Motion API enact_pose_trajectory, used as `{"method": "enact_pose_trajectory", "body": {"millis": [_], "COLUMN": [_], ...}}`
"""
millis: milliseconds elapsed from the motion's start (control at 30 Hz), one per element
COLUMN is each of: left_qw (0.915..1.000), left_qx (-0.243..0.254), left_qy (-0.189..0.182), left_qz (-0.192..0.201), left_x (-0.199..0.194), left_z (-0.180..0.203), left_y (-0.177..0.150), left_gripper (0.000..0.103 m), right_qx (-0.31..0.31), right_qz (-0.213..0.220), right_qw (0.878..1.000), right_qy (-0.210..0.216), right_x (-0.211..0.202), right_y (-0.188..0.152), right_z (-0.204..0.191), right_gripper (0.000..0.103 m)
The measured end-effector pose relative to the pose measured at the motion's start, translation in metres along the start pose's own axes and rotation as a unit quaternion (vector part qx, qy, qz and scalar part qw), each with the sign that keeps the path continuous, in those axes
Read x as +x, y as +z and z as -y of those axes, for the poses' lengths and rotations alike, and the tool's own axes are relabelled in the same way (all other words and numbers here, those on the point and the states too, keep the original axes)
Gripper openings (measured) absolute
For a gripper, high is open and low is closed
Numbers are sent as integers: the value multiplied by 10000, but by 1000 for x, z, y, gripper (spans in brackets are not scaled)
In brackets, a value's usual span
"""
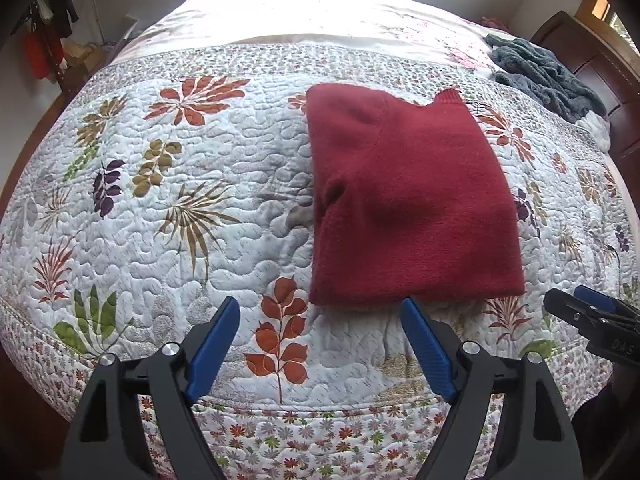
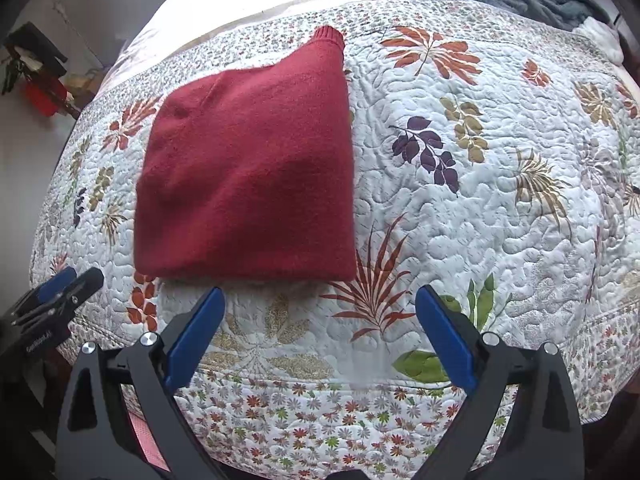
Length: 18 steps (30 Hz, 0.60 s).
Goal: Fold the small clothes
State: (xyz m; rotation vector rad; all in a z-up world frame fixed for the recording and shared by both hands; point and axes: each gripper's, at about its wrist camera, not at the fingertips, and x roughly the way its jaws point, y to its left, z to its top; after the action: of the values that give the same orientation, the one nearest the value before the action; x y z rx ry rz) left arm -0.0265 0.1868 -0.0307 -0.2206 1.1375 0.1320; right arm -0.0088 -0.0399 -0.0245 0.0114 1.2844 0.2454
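A dark red knitted sweater (image 1: 412, 200) lies folded into a rough rectangle on the floral quilt (image 1: 200, 208); its ribbed cuff or hem sticks out at the far right corner. In the right wrist view the same sweater (image 2: 248, 176) lies left of centre. My left gripper (image 1: 320, 312) is open just short of the sweater's near edge, nothing between its blue pads. My right gripper (image 2: 320, 300) is open too, empty, hovering before the sweater's near right corner. Each gripper shows at the edge of the other's view: right gripper (image 1: 584, 308), left gripper (image 2: 68, 280).
A grey-blue fleece garment (image 1: 548, 76) lies bunched at the far right of the bed, by a dark wooden headboard (image 1: 592, 52). Clothes hang at the far left (image 1: 48, 36). The quilt's near edge (image 2: 320, 420) drops off below the grippers.
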Motion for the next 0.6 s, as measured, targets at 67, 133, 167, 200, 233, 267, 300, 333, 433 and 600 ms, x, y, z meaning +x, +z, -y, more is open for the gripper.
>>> {"method": "enact_pose_trajectory", "body": {"millis": [67, 133, 167, 200, 233, 267, 300, 333, 433, 600], "left_qw": [10000, 9999, 9999, 9999, 9999, 9998, 9998, 9998, 9998, 9993], "left_qx": [52, 88, 84, 83, 92, 109, 120, 117, 125, 166], "left_qy": [54, 87, 82, 99, 121, 136, 139, 129, 159, 282], "left_qz": [26, 48, 50, 56, 65, 71, 75, 83, 93, 168], "left_x": [-3, -6, -7, -9, -10, -11, -12, -14, -17, -24], "left_z": [3, 5, 6, 7, 8, 9, 10, 10, 13, 17], "left_y": [0, 0, 0, -1, -1, -1, -1, -2, -2, -1], "left_gripper": [85, 85, 85, 86, 86, 86, 87, 87, 87, 88], "right_qx": [21, -19, -43, -59, -65, -61, -56, -41, 28, 24], "right_qz": [-18, 44, 68, 84, 106, 120, 121, 110, 120, 134], "right_qw": [9999, 9997, 9996, 9996, 9995, 9995, 9995, 9994, 9991, 9984], "right_qy": [-110, -227, -256, -276, -292, -297, -300, -312, -417, -554], "right_x": [-3, -9, -11, -12, -15, -16, -17, -18, -21, -26], "right_y": [1, 1, 2, 2, 2, 2, 2, 2, 1, -2], "right_z": [0, -2, -2, -3, -3, -2, -2, -1, 1, 2], "right_gripper": [96, 96, 96, 96, 96, 96, 96, 96, 96, 96]}}
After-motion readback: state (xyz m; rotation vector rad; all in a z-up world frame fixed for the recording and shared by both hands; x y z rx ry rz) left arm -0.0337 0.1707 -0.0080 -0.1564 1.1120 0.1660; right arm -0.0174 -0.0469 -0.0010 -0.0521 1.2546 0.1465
